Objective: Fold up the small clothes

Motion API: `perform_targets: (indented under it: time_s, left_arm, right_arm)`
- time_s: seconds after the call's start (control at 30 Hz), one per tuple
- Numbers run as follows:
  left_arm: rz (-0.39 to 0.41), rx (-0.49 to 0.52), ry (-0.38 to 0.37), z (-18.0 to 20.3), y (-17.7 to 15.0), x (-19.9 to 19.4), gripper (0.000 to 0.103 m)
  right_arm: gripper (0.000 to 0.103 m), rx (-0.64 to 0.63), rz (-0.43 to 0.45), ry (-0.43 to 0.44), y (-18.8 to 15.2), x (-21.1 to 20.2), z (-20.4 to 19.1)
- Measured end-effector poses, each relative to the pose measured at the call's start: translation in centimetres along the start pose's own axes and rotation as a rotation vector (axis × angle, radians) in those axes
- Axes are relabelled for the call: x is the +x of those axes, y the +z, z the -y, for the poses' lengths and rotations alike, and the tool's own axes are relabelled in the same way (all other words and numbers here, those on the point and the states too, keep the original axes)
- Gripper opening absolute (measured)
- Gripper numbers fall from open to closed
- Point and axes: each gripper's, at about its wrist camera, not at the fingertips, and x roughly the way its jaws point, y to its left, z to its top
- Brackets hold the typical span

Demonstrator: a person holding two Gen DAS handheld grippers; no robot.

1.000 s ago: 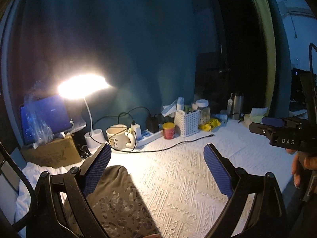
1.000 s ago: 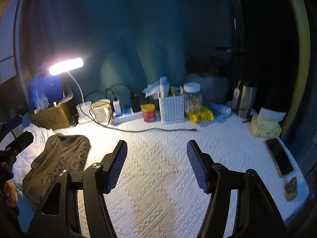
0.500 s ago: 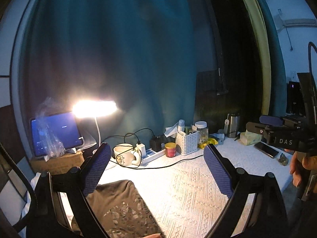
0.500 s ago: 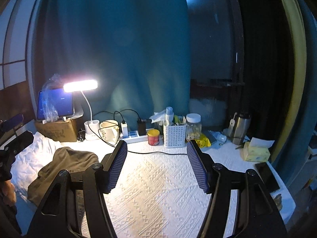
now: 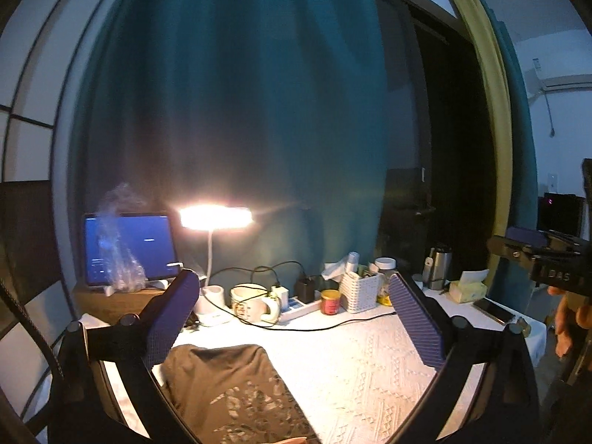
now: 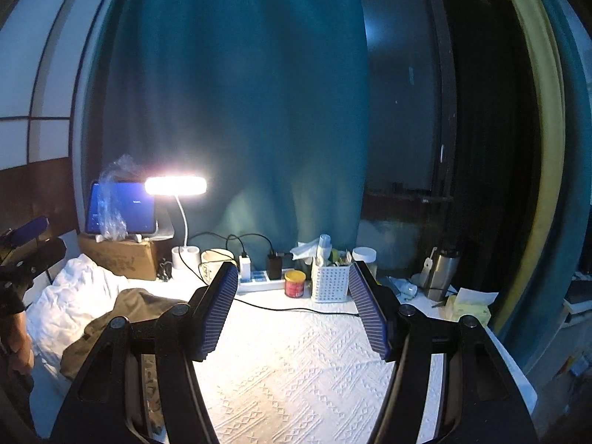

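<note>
Glowing over a white embossed tablecloth: a desk lamp before a teal curtain. Lying at the cloth's left edge, a dark brown printed garment, touching neither tool. Hovering above it, left gripper, jaws just widening, spread fully, gripping nothing. Hanging half-spread and empty, right gripper, lettering "DAS" showing on its side in the left view.
</note>
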Motion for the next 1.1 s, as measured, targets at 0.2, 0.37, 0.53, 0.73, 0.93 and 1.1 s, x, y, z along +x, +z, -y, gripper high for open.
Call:
perform_targets:
  time_s: [0.2,0.37,0.53,0.73,0.93,1.1]
  left_arm:
    - [0.008,-0.011,-0.004,-0.7,-0.4,-0.8,0.101]
    - [-0.009,-0.022,0.016,-1.3,-0.9,-0.7,0.102]
    - [-0.035,-0.038,0.009,-1.4,-1.4,-0.5,0.102]
    - [-0.03,-0.018,0.002,-0.9,-1.8,-0.8,0.102]
    - [-0.046,0.004,-0.014,-0.5,-2.1,-0.4,0.102]
    - [-0.051,0.012,-0.027,-0.1,-2.2,0.0,0.102]
  right_arm:
    - [0.066,-0.014,0.038,0.007,0.0,-1.8,-1.4]
    - [0.066,0.009,0.042,-0.004,-1.2,-2.5,-1.6]
    - [0.066,0.035,0.035,-0.029,-2.1,-2.6,-1.0]
    - [0.066,0.054,0.025,-0.057,-2.9,-2.7,-0.3]
    - [0.066,0.06,0.008,-0.07,-3.6,-2.2,0.0]
    - [0.066,0.065,-0.006,-0.071,-3.9,-1.6,0.2]
